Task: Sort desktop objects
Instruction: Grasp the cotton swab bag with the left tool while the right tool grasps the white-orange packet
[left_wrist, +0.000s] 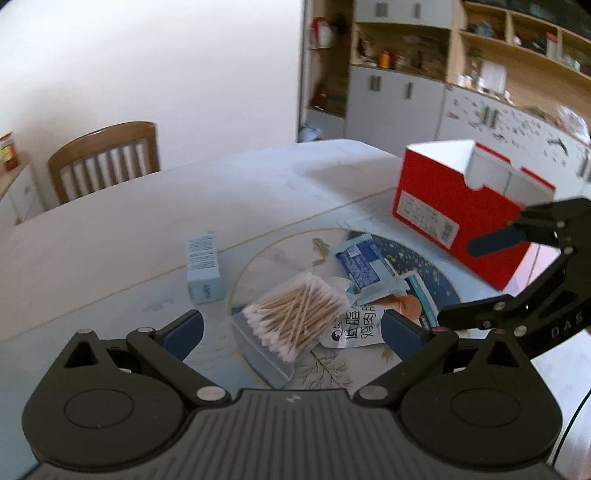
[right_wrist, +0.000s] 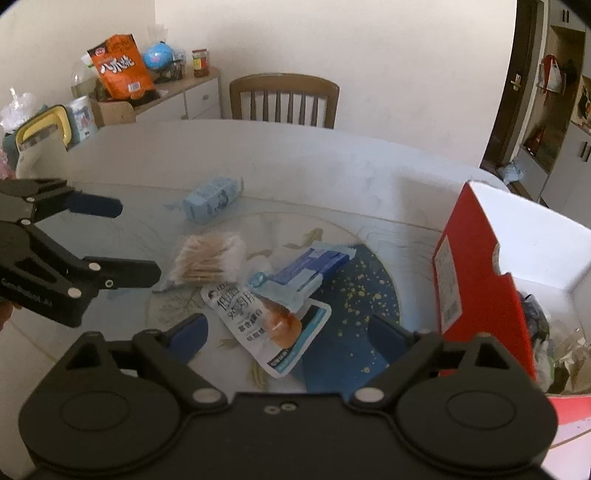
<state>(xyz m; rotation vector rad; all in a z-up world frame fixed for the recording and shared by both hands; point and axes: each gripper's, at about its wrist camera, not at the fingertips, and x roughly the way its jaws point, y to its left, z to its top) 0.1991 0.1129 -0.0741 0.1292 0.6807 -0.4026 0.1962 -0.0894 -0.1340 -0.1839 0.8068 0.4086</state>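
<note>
A clear bag of cotton swabs (left_wrist: 295, 317) (right_wrist: 210, 258) lies on the table between the fingers of my open left gripper (left_wrist: 291, 332), which hovers just above it. A white chicken snack pouch (right_wrist: 269, 325) (left_wrist: 354, 325) and a blue-white packet (right_wrist: 314, 269) (left_wrist: 364, 264) lie beside it. A small light-blue box (left_wrist: 203, 269) (right_wrist: 212, 201) lies further left. My right gripper (right_wrist: 288, 339) is open and empty above the snack pouch. It shows in the left wrist view (left_wrist: 476, 280), and the left gripper shows in the right wrist view (right_wrist: 129, 240).
An open red cardboard box (left_wrist: 458, 214) (right_wrist: 476, 280) stands at the right and holds several items. A wooden chair (right_wrist: 284, 99) stands behind the table (left_wrist: 147, 229). A side cabinet (right_wrist: 173, 99) with snacks is at the back left, and shelves (left_wrist: 406, 55) at the back right.
</note>
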